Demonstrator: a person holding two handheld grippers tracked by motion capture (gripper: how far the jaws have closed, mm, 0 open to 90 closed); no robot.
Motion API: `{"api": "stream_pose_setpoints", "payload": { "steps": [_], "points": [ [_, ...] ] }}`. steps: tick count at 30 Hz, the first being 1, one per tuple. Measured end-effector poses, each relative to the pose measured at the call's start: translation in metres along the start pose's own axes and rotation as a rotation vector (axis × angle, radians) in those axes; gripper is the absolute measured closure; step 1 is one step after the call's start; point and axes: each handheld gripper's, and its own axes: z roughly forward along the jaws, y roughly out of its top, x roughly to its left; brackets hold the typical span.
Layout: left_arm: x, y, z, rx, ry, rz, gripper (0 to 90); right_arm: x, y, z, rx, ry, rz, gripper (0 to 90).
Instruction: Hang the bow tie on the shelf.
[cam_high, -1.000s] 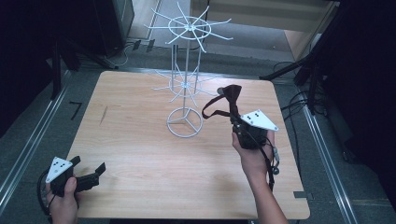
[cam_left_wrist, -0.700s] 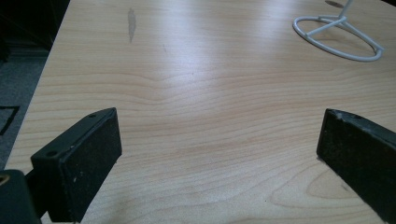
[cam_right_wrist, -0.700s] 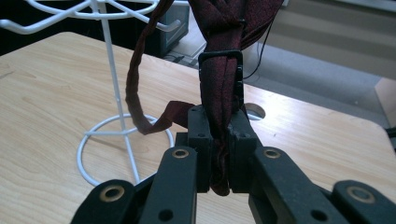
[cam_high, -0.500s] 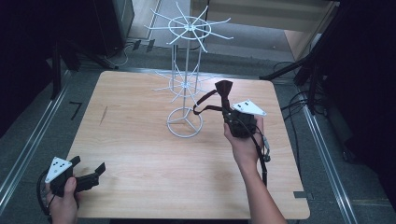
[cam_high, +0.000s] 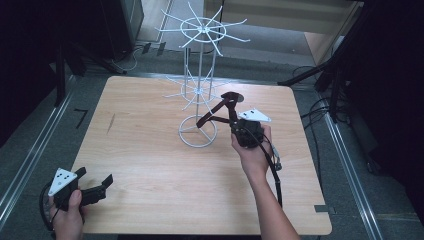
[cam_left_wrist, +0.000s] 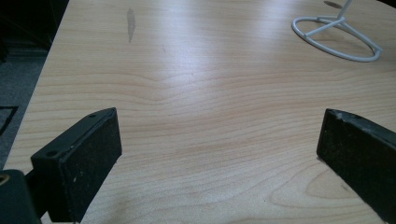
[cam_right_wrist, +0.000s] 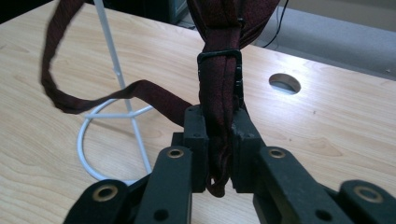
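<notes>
A dark maroon fabric strap with a black plastic slide buckle (cam_right_wrist: 219, 79) is clamped between the jaws of the right tool (cam_high: 239, 126), which is held above the right half of the light wooden tabletop (cam_high: 150, 165), just beside the white wire display rack with radiating hooked arms (cam_high: 199, 90). In the right gripper view the doubled strap is seen pinched upright between the two black jaws, the buckle sitting just above them, while a loose length curves off to the left and hangs near the rack's thin upright rod and ring-shaped base. From the high view the strap's upper end appears to lie close to the rack's lower tier of arms, though whether it touches them cannot be told. A round cable hole (cam_right_wrist: 285, 82) is visible in the tabletop behind the strap. The left tool (cam_high: 92, 187) is held low at the near left corner of the tabletop, its jaws spread wide with nothing between them; bare wood is seen between them in the left gripper view, with the rack's base ring well apart at the upper right
</notes>
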Motion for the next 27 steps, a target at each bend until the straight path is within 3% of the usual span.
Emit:
{"api": "stream_pose_setpoints", "payload": {
  "steps": [9,20,27],
  "points": [
    [0.000,0.000,0.000,-0.002,0.000,-0.002,0.4,-0.002,-0.007,0.010,0.042,0.026,0.015,74.5],
    [0.000,0.000,0.000,-0.002,-0.005,-0.006,0.4,-0.004,-0.010,0.014,0.062,0.021,0.009,75.7],
    [0.001,0.000,0.000,-0.008,0.003,-0.016,0.4,-0.001,-0.012,0.024,0.072,0.039,0.044,74.9]
  ]
}}
